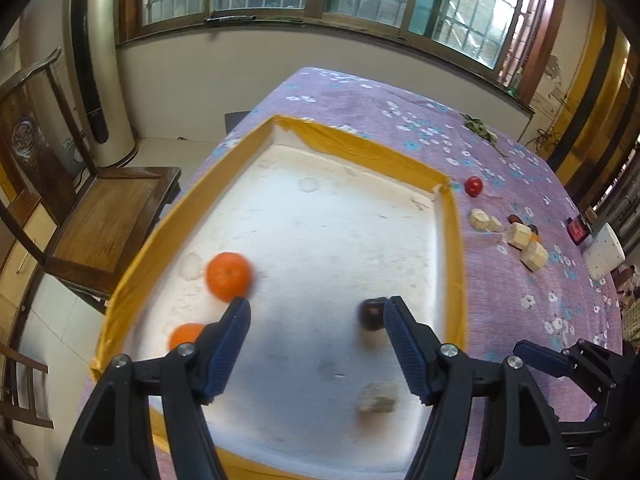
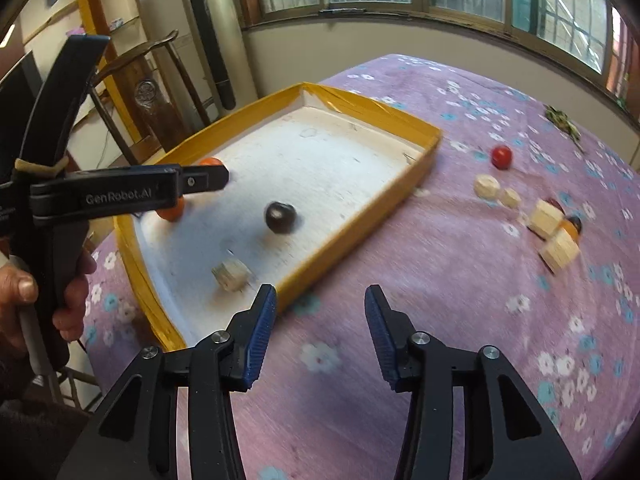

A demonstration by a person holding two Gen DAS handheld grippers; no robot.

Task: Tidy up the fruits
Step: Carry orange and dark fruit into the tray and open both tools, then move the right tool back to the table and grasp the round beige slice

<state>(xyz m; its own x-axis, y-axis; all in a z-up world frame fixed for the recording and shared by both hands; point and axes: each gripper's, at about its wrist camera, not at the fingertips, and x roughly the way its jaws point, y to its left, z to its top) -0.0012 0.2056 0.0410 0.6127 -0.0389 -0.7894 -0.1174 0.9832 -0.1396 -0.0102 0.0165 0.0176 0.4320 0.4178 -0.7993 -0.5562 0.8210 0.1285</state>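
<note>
yellow-rimmed tray point(image 1: 454, 248): two oranges point(image 1: 229, 276), dark, blurred fruit, perhaps a plum point(image 2: 281, 217), pale chunk point(image 2: 231, 275); left gripper point(image 1: 316, 306) and right gripper point(image 2: 320, 294) both apart, empty.

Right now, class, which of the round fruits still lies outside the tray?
The small red fruit, alone on the purple cloth beyond the tray. The two oranges and the dark fruit lie inside it.
</note>
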